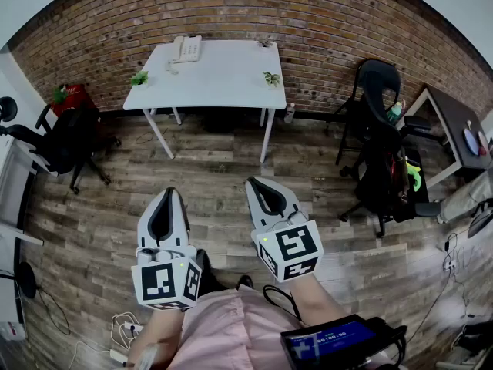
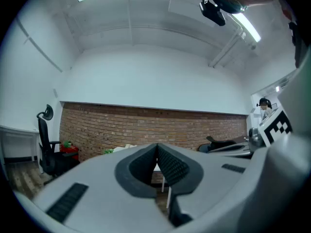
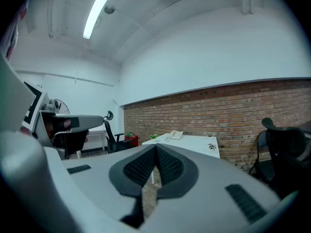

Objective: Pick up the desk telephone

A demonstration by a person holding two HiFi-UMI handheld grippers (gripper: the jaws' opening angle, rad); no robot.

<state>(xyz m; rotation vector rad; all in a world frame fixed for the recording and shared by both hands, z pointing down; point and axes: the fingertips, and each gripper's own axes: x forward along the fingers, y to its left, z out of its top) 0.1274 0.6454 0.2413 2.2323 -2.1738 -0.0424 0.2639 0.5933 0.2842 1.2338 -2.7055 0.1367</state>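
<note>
"Desk telephone (image 1: 186, 48): where does it lie from your jaws? Head view first."

"Far ahead of both, on the far-left corner of the white table (image 1: 231, 79), well apart from me. It sits almost straight beyond my left gripper (image 1: 170, 193) and off to the left of my right gripper (image 1: 255, 182). Its long axis seems to run away from me. I judge the left the nearer of the 2."

"Left gripper view?"

"My left gripper (image 2: 157, 147) has its jaws pressed together on nothing. The table edge peeks out beyond them, but I cannot make out the phone there."

"Right gripper view?"

"My right gripper (image 3: 156, 148) also has its jaws pressed together, empty. The desk telephone (image 3: 175, 135) shows just above and right of the tips, far off on the white table (image 3: 197, 142)."
</note>
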